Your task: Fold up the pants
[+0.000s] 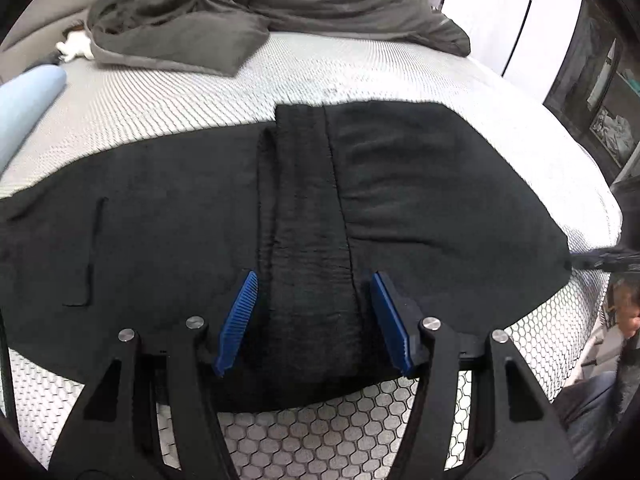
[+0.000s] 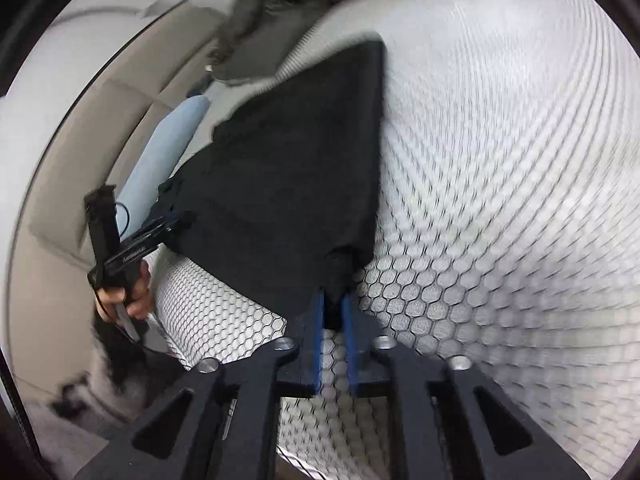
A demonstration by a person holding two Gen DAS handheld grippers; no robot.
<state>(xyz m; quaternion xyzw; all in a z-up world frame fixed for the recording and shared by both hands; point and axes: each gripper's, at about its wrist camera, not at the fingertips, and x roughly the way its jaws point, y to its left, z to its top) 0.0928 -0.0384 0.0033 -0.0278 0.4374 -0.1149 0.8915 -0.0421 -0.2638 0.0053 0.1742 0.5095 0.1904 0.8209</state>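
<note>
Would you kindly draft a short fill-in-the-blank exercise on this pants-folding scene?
1. The pants lying on the mattress are ____ in colour.
2. The right gripper is shut on a ____ of the pants.
3. The left gripper has its jaws ____ around a fold of fabric.
4. The gripper pads are ____.

Missing words: black; corner; open; blue

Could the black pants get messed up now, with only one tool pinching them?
Maybe. The right tool pinches just a small corner of the pants, so the corner could slip out. The left tool sits open around the thick band without pinching it, so a pull from the right might drag the pants crooked across the bed.
</note>
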